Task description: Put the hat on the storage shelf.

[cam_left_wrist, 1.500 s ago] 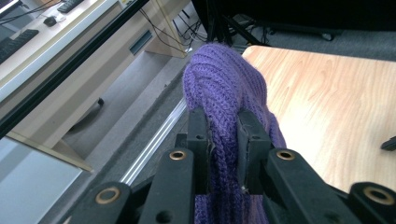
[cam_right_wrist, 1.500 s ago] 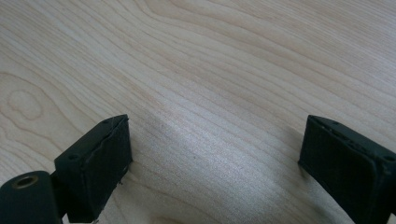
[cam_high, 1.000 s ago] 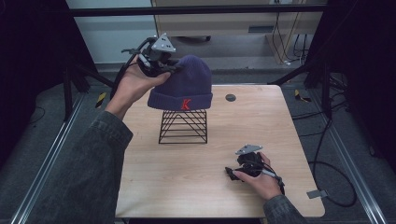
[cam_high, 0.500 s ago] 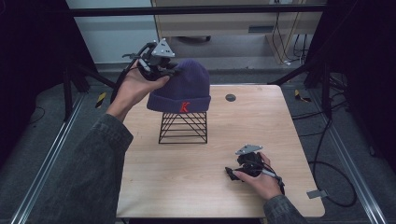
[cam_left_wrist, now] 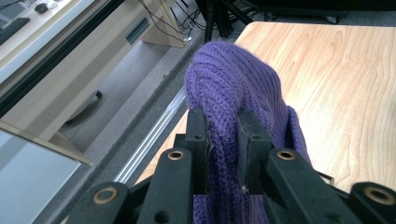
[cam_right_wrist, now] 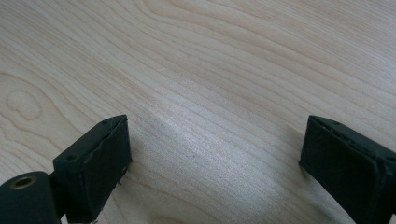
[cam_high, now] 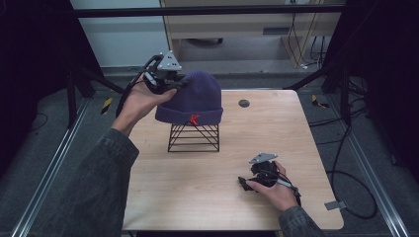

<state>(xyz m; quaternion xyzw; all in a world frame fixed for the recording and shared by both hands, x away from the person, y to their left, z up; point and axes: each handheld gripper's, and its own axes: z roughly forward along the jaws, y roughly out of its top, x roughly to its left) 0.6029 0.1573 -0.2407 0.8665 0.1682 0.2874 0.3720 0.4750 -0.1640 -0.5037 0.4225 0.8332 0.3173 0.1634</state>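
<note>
- Left hand-held gripper (cam_left_wrist: 223,140) pinching a fold of the purple beanie (cam_high: 195,98) at its 10 o'clock side.
- Beanie sits on black wire stand (cam_high: 193,138), mid-surface (cam_high: 296,128).
- Right hand-held gripper (cam_right_wrist: 215,154) spread wide, low over surface at 5 o'clock.

The purple hat (cam_left_wrist: 233,88) hides the top of the wire stand (cam_high: 193,138), and a fold of it disappears between the jaws.
</note>
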